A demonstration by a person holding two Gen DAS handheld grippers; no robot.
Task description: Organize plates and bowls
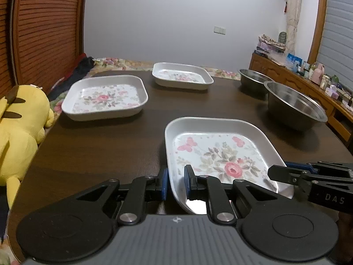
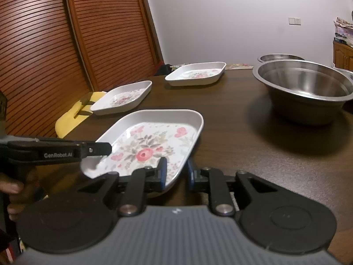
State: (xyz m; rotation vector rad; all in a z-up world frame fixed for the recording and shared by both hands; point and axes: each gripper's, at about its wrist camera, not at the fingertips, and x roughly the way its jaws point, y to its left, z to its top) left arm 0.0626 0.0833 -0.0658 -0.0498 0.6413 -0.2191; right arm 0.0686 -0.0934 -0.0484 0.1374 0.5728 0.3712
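Note:
A white square plate with a rose print point(image 1: 218, 154) sits at the near side of the dark table. My left gripper point(image 1: 176, 182) straddles its near left rim, one pad inside and one outside, with a small gap showing. My right gripper point(image 2: 176, 172) straddles the same plate point(image 2: 150, 145) at its near right rim in the same way. Two more floral plates point(image 1: 106, 98) point(image 1: 182, 76) lie farther back on the left. Two steel bowls point(image 1: 295, 108) point(image 1: 253, 79) stand at the right.
A yellow plush toy point(image 1: 19, 130) leans at the table's left edge. Brown louvred doors point(image 2: 66, 44) stand to the left. A wooden sideboard with clutter point(image 1: 313, 77) runs along the right wall. The table point(image 1: 99, 150) is dark wood.

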